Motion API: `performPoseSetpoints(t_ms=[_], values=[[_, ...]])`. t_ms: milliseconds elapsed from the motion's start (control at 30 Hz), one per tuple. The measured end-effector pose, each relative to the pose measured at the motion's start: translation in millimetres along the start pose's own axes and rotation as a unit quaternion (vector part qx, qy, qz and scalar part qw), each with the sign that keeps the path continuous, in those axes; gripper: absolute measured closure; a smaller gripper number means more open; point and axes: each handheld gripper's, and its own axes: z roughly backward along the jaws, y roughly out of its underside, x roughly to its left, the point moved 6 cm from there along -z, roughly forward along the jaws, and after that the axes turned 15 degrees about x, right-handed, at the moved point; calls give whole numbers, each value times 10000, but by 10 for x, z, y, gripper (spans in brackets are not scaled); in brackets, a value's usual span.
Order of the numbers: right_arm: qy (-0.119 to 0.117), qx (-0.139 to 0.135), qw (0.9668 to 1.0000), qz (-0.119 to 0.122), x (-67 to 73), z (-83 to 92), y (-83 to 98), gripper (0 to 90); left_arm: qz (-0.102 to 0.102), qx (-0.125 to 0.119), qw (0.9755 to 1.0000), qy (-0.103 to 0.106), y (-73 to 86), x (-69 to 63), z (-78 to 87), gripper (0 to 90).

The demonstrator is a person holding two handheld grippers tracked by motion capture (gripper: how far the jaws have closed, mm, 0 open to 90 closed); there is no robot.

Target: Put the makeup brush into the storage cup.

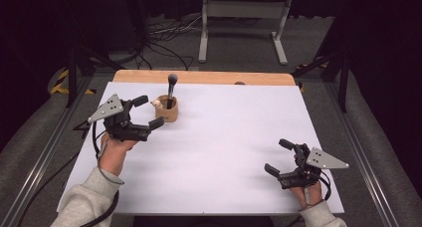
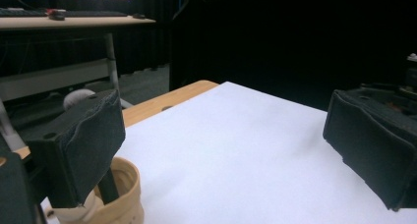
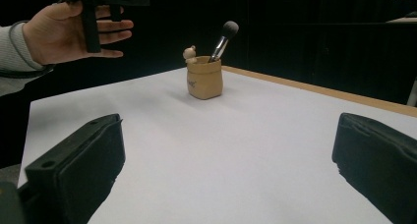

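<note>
Left gripper (image 1: 148, 112), jaws spread wide and empty, hovers just beside the tan pouch-like cup (image 1: 167, 109) near the table's (image 1: 234, 137) far left. The cup holds an upright makeup brush (image 1: 171, 89) and a small pale figure (image 1: 157, 104). Right gripper (image 1: 278, 157), also open and empty, rests well apart at the near right. Judged step: approach. Next, the left jaws must align on brush or cup and close.

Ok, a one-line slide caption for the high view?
Open left claw beside small tan holder with black makeup brush; right claw open, apart.
</note>
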Motion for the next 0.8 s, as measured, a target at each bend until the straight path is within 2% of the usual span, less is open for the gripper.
performPoseSetpoints(t_ms=[200,367,533,800], values=[[36,39,10000,52,-6,6,1,0,-98,83,9999,53,129,-104,91,24],[28,64,10000,52,-14,2,13,0,-8,19,9999,107,238,-147,151,23],[22,87,9999,55,-8,-4,20,0,7,7,10000,42,342,-167,183,26],[31,126,9999,26,-23,-4,50,0,-124,79,9999,46,502,-248,191,28]])
